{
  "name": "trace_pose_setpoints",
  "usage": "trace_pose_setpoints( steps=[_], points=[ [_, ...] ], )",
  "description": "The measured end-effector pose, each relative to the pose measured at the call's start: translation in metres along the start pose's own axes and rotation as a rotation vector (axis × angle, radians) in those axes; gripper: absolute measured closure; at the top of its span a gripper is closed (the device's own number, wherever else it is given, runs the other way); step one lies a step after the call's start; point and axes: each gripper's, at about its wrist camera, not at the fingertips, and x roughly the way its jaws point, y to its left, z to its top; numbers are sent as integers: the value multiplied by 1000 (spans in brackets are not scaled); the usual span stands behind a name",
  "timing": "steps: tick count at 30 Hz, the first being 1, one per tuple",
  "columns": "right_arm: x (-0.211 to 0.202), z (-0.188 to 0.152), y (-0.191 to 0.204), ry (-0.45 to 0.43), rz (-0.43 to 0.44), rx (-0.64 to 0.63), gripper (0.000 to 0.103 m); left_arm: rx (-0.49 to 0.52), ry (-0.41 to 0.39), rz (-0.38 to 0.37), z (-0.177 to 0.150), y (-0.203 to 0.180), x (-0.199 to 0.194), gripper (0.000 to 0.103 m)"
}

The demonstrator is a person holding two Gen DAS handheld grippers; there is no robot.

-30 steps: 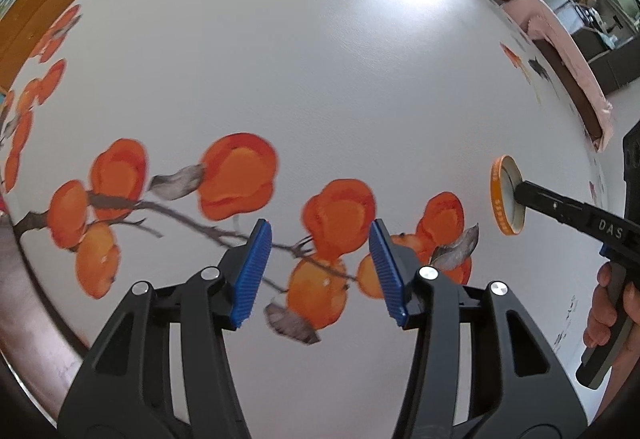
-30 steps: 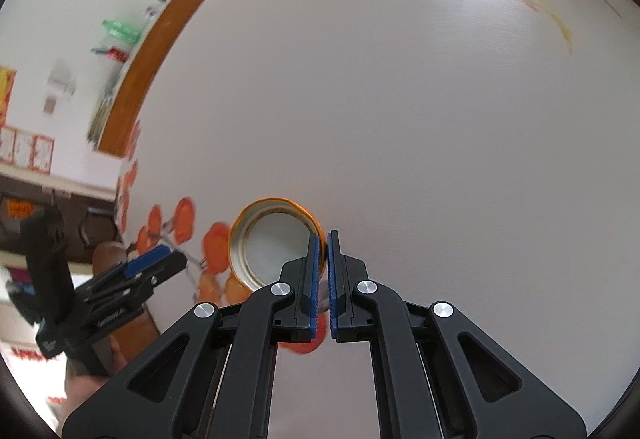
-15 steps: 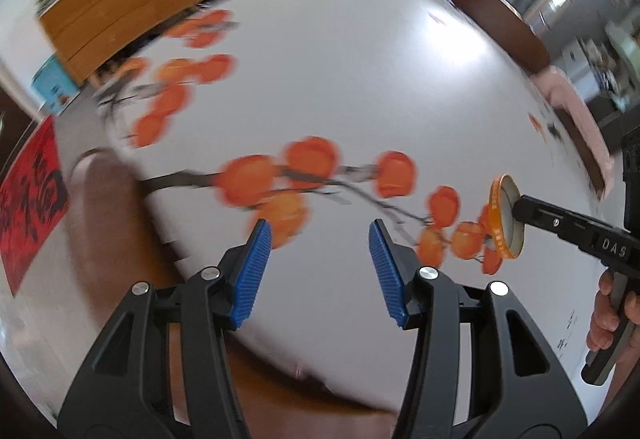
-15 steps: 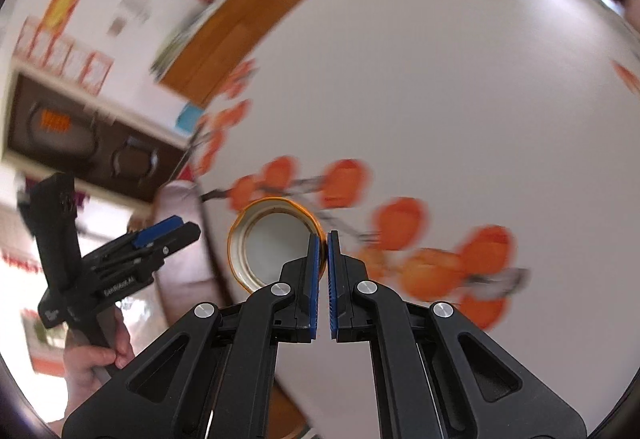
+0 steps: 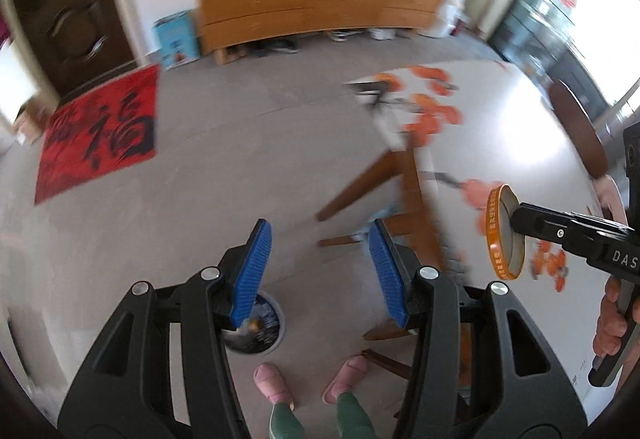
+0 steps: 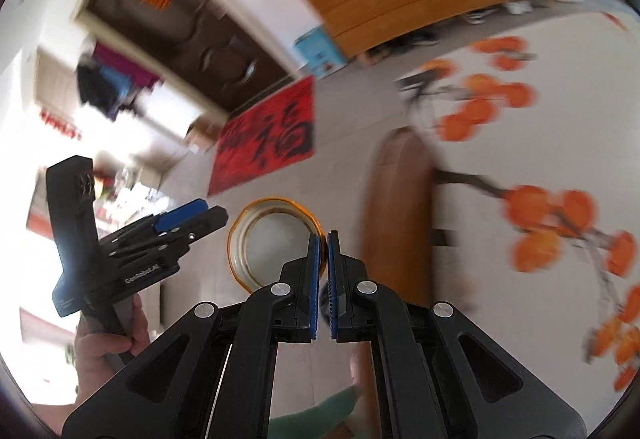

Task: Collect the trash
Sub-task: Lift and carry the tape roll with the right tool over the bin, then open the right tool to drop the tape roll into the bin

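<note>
Orange-rimmed jar lid [image 6: 272, 243] is pinched by its rim in the right gripper [image 6: 323, 239], held in the air off the white table's edge [image 6: 500, 143], while the left gripper [image 5: 318, 259] hangs spread and empty above a floor bin [image 5: 264, 335].

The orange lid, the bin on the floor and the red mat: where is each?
orange lid [image 6: 267, 235]: right wrist view, its pale inside.
bin [image 5: 262, 335]: left wrist view, its dark contents beside the rim.
red mat [image 5: 100, 131]: left wrist view, its middle.
</note>
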Motion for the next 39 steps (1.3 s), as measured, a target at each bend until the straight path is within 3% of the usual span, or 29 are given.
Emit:
trace_pose_setpoints(
  steps=[7, 10, 14, 16, 28, 34, 35, 37, 39],
  points=[
    [135, -20, 64, 195, 35, -48, 98, -173, 84, 91, -65, 134, 32, 55],
    [209, -47, 65, 309, 31, 9, 98, -230, 222, 90, -111, 181, 73, 55],
    [305, -96, 46, 457, -30, 88, 98, -262, 316, 99, -164, 222, 132, 55],
    [342, -117, 33, 504, -50, 135, 98, -321, 369, 39, -191, 241, 170, 55],
    [552, -215, -76, 595, -242, 364, 98, -397, 532, 19, -291, 283, 355, 55],
    [596, -246, -104, 642, -268, 411, 92, -442, 606, 5, -319, 285, 400, 55],
    [597, -250, -107, 656, -277, 426, 74, -436, 607, 8, -321, 283, 400, 55],
    [592, -250, -109, 646, -301, 424, 56, -413, 605, 16, -320, 278, 395, 53],
    [581, -246, -108, 623, -276, 434, 56, -407, 607, 10, -317, 274, 391, 53]
  ],
)
